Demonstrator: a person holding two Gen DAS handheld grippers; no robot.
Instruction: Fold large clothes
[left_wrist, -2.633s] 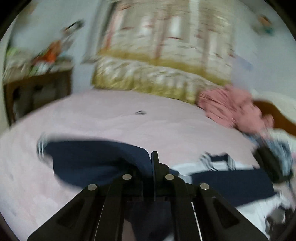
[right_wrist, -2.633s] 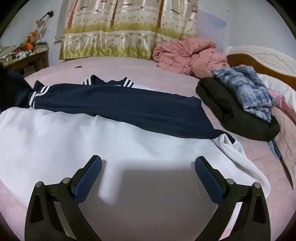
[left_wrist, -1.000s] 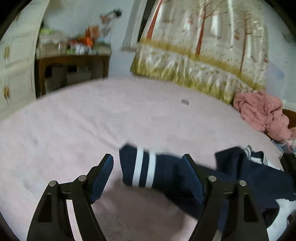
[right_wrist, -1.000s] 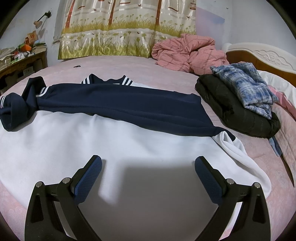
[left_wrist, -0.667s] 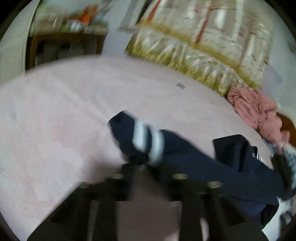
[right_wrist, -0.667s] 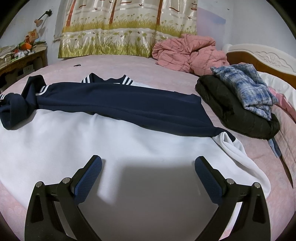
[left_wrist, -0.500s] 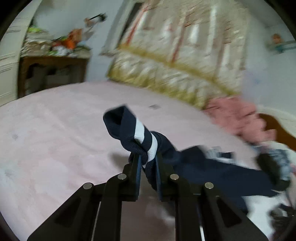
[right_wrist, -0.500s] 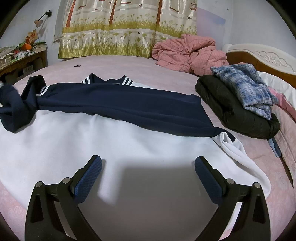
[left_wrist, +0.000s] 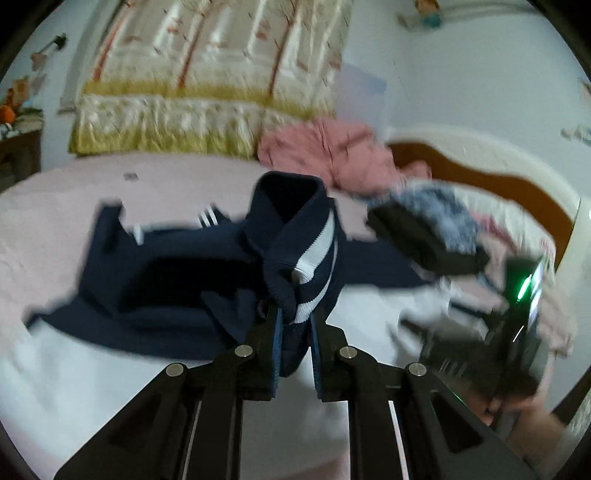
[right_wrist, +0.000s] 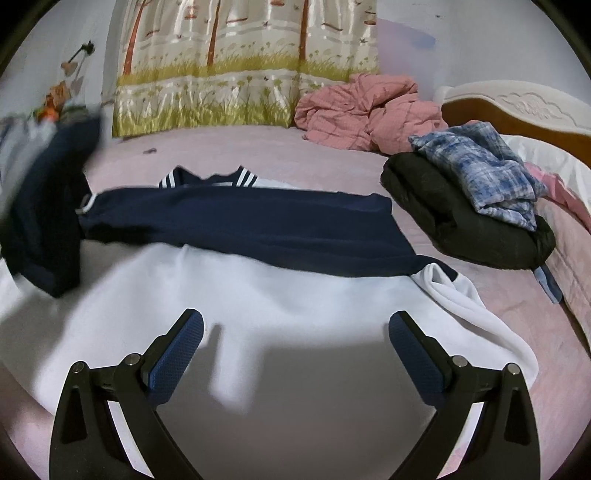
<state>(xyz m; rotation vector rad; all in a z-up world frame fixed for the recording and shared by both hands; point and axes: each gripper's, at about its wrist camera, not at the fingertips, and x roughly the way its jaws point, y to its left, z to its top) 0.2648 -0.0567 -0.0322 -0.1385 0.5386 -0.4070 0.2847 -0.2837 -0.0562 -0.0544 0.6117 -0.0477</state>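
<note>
While the pink bed (right_wrist: 258, 155) carries everything, a navy-and-white sweatshirt (right_wrist: 258, 295) lies spread flat across it, one sleeve lifted

Sweatshirt's white body fills the near bed, navy band across the middle, striped collar at the far edge; black jacket (right_wrist: 461, 221) with a blue plaid shirt (right_wrist: 480, 166) on top sits to its right, crumpled pink quilt (right_wrist: 362, 114) behind; right gripper (right_wrist: 295, 345) hovers over the white fabric, fingers wide apart, nothing between them; left gripper (left_wrist: 294, 325) fingers narrow, clamped on the striped cuff (left_wrist: 303, 258), raised above the sweatshirt; left view blurred
</note>
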